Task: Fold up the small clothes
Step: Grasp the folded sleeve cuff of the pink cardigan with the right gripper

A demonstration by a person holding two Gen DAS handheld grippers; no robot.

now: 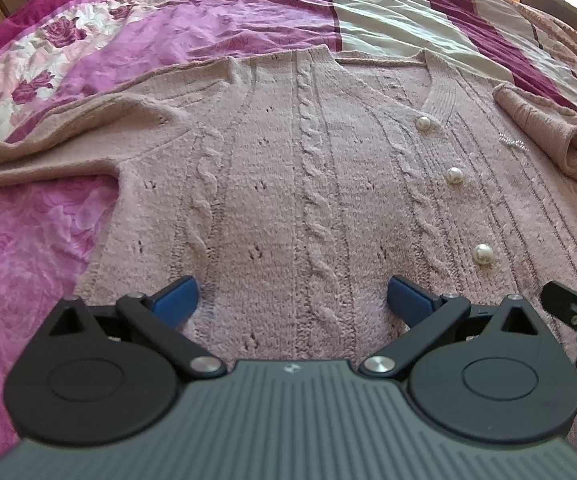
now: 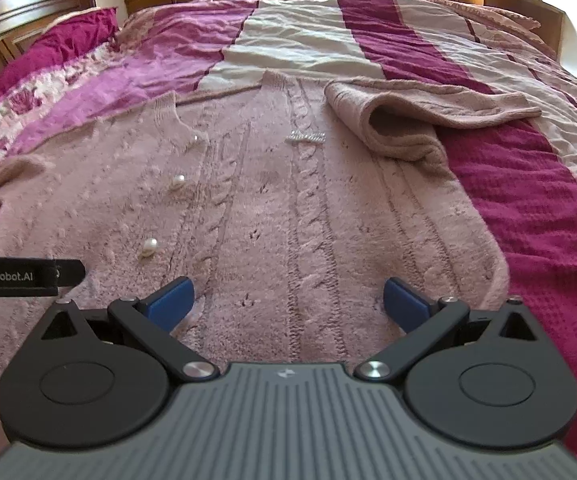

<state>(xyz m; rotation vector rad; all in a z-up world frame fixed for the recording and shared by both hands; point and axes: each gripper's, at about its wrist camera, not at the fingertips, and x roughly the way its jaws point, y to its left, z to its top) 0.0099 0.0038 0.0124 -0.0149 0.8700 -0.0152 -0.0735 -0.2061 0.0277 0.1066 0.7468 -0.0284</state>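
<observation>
The dusty-pink cable-knit cardigan with pearl buttons [image 1: 288, 184] lies flat on the magenta-striped bed [image 2: 548, 208], right under both spread, empty grippers: left gripper [image 1: 291, 296], right gripper [image 2: 287, 298]. It looks soft, floppy and stretchy; I'd pinch the hem or a sleeve [image 2: 400, 120], avoiding the buttons.

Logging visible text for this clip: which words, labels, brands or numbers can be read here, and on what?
"GenRobot.AI": white letters on the black body of the left tongs, seen at the right wrist view's left edge.
Small emblem on each grey ribbed housing: too small to read.
Nothing legible on the pink cable-knit cardigan or striped magenta bedspread.
</observation>
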